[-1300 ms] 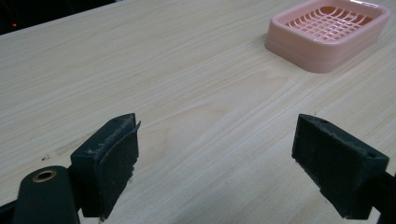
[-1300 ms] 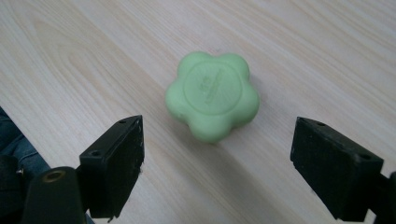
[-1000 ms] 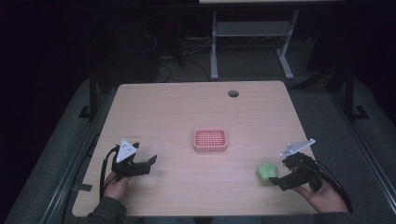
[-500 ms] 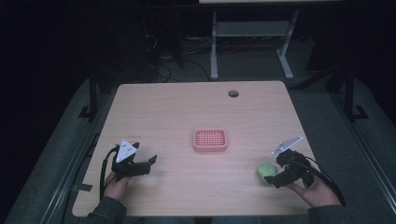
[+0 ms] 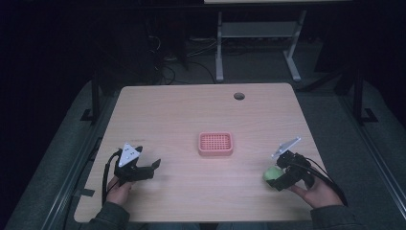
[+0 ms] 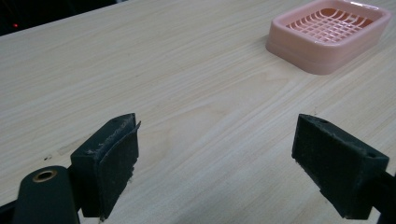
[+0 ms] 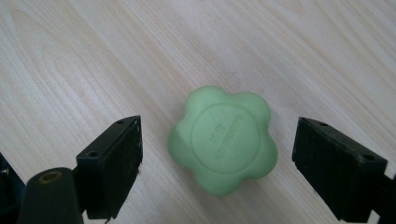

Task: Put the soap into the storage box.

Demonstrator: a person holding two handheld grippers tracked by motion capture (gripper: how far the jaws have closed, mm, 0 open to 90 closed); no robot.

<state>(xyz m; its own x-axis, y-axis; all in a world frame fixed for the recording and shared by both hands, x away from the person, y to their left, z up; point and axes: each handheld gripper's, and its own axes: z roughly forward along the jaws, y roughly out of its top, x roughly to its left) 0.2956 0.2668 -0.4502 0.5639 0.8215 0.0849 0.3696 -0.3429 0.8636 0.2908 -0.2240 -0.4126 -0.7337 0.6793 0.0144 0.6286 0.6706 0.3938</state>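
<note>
That little green flower-shaped soap (image 7: 222,145) sits flat on the counter (image 5: 182,115) near its right front edge, right between the right tongs (image 7: 217,170), which are spread wide and not touching it. Looks light and solid but probably slick, with rounded lobes, so I'd pinch across two opposite notches, gently. Left tongs (image 6: 229,163) are open too, over bare wood, well apart from the pink dish (image 5: 216,143).
</note>
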